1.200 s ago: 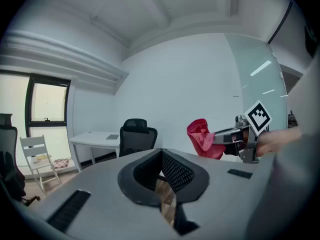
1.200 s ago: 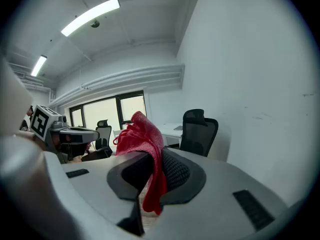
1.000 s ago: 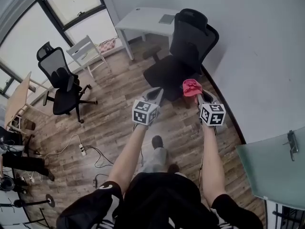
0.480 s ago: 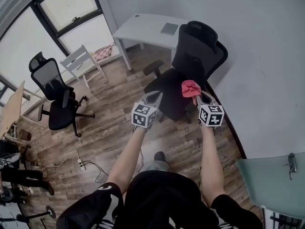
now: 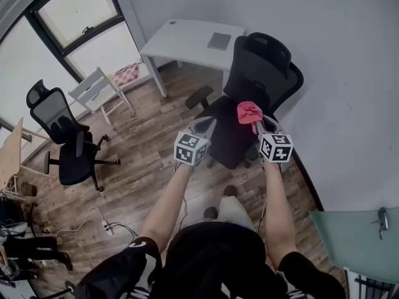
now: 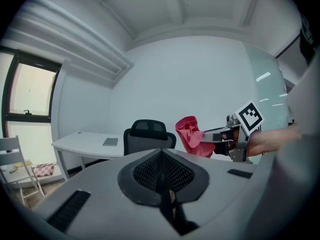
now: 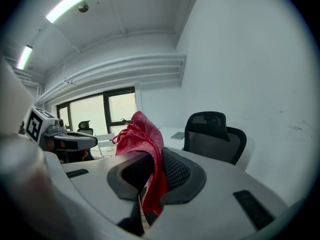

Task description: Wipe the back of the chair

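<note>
Chair [image 5: 255, 86] by wall [image 5: 336, 55], next to desk [image 5: 187, 36], back untouched, apart from cloth [image 5: 250, 113]. Cloth pinched in right gripper [image 5: 255, 123], bunched above jaws, raised toward chair, likely ready for wiping. Left gripper [image 5: 204, 125] clenched on nothing, alongside, probably free to steady chair.

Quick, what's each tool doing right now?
Left tool: shut, nothing in it.
Right tool: shut on the red cloth.
</note>
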Motion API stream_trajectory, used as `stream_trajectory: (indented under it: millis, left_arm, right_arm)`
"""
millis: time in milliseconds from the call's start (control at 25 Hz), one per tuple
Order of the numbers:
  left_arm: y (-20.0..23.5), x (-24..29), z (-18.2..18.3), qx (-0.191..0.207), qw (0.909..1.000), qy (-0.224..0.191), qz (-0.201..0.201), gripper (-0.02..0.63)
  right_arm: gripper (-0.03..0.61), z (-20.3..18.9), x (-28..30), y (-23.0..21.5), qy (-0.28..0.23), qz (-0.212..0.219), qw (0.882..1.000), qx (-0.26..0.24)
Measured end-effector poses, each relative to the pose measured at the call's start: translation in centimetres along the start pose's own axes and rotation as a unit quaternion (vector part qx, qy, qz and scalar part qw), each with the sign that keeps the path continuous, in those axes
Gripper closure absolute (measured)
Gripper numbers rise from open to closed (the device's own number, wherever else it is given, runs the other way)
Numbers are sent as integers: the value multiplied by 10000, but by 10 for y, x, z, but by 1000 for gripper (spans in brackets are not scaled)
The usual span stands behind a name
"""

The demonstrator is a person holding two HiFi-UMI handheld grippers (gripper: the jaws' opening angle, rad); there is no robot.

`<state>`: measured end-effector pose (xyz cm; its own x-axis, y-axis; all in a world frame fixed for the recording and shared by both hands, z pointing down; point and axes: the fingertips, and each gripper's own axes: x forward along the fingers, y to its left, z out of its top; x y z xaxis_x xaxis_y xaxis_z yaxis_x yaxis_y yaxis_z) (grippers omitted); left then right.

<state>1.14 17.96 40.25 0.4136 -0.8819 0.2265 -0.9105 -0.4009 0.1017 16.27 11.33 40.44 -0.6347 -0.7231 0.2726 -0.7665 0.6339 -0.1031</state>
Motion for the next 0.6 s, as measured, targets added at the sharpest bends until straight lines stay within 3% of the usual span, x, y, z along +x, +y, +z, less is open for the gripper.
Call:
stream_trajectory:
  millis: [280, 600]
  left_arm:
    - [48, 62, 13, 204, 9997, 56, -90, 589]
    - [122, 160, 57, 370, 9991, 67, -206, 588]
  right_arm:
    - [511, 20, 79, -46, -122, -244, 9996, 124]
    - [511, 74, 198, -114, -201, -427, 9988, 137]
